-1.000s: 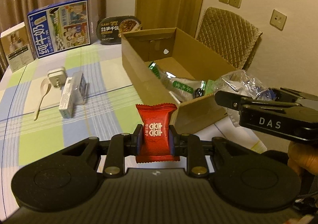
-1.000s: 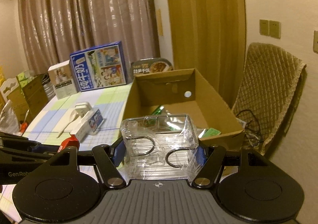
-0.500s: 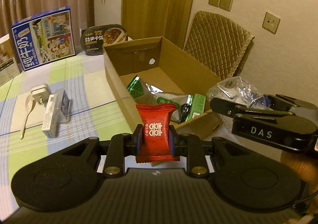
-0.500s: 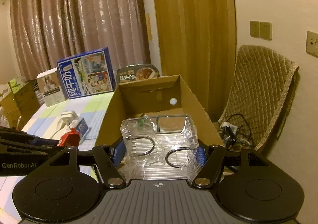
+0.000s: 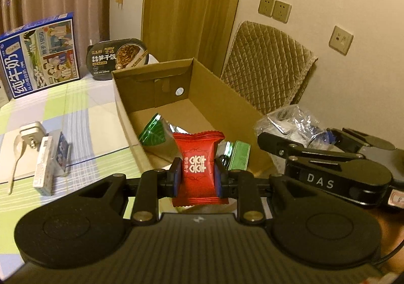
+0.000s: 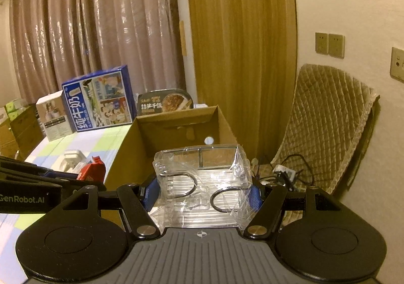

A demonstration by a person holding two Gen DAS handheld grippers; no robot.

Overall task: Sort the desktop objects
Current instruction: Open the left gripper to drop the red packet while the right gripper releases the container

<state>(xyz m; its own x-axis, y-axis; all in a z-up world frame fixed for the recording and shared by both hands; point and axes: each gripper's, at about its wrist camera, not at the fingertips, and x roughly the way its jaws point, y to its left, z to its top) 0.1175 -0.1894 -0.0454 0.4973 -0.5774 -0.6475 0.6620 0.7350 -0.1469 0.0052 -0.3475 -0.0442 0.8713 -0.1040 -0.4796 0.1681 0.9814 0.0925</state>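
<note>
My left gripper [image 5: 197, 176] is shut on a red candy packet [image 5: 198, 163] and holds it over the near end of an open cardboard box [image 5: 222, 97]. The box holds green snack packets [image 5: 154, 132]. My right gripper [image 6: 203, 194] is shut on a clear plastic pack of metal clips [image 6: 202, 178], held above the box's near right side [image 6: 176, 127]. The right gripper also shows in the left wrist view [image 5: 300, 137], to the right of the box. The red packet shows in the right wrist view [image 6: 93, 170].
On the checked tablecloth left of the box lie a white charger [image 5: 30, 130], a spoon [image 5: 16, 158] and a small white box [image 5: 44, 168]. A blue milk carton [image 5: 38, 54] and a black meal tray [image 5: 117, 57] stand behind. A quilted chair [image 5: 267, 69] stands at the right.
Both grippers have moved forward and up toward the box. The left gripper with the red packet now hangs over the box's near end; the box's inside shows more fully.
</note>
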